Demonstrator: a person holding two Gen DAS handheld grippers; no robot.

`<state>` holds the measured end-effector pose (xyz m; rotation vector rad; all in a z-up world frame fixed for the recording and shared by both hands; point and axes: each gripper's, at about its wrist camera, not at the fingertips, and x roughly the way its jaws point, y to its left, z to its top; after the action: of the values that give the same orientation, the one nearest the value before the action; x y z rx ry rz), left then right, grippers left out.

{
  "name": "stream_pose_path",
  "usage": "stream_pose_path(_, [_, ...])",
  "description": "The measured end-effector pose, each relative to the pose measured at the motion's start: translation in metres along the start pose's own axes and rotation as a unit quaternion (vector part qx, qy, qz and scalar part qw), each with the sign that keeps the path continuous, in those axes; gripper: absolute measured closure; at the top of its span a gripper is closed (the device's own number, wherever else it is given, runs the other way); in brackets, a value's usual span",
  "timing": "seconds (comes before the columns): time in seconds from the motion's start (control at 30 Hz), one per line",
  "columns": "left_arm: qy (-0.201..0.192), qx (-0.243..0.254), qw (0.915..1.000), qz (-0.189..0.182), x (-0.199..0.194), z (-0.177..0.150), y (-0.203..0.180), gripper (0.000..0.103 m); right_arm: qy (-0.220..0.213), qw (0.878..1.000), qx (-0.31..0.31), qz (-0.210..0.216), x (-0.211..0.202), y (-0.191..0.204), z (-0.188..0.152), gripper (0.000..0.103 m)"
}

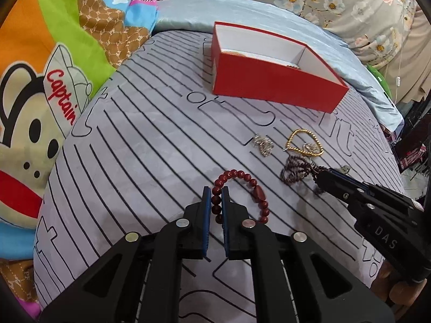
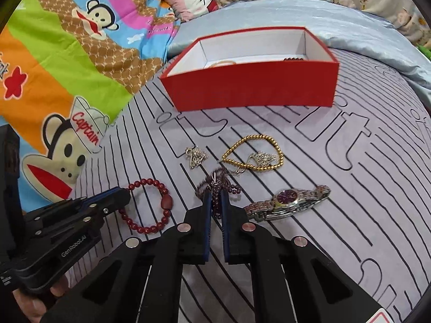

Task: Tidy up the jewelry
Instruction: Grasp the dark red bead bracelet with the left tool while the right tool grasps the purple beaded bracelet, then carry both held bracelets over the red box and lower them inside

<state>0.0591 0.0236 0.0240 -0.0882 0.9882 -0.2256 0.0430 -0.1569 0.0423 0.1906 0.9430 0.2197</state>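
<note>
My left gripper [image 1: 216, 192] is shut on a red bead bracelet [image 1: 257, 191] lying on the striped grey cloth; it also shows in the right wrist view [image 2: 161, 204]. My right gripper [image 2: 216, 197] is shut on a dark purple bead bracelet [image 2: 215, 185], seen in the left wrist view [image 1: 296, 167] too. An open red box [image 2: 256, 86] with a white inside stands at the far side, with a few pieces of jewelry inside. A gold bracelet [image 2: 253, 150], a silver chain piece [image 2: 195, 156] and a silver wristwatch [image 2: 288, 202] lie on the cloth.
The striped cloth [image 2: 350, 188] covers a rounded cushion on a bed. A colourful cartoon blanket [image 1: 40, 94] lies to the left, a light blue sheet [image 1: 309, 27] behind the box. A second silver piece [image 2: 262, 157] rests inside the gold bracelet.
</note>
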Motion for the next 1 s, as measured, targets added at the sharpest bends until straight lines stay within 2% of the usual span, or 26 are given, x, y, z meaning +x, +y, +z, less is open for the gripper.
stream_pose_path(0.3, [-0.032,0.024,0.9987,-0.031,-0.027,0.021,-0.031,0.096,-0.035,0.999,0.025,0.002,-0.036,-0.017,0.009,0.097])
stream_pose_path(0.53, [-0.06,0.041,0.9965,-0.041,-0.044,0.046,-0.048,0.096,-0.064,0.998,0.028,-0.001,-0.059,-0.027,0.024,0.097])
stream_pose_path(0.7, [-0.085,0.051,0.9939,-0.049,-0.054,0.071,-0.059,0.096,-0.086,0.996,0.025,-0.005,-0.07,-0.032,0.044,0.097])
stream_pose_path(1.0, [-0.116,0.072,0.9897,-0.042,-0.056,0.116,-0.075,0.096,-0.123,0.992,0.018,-0.014,-0.079,-0.039,0.09,0.097])
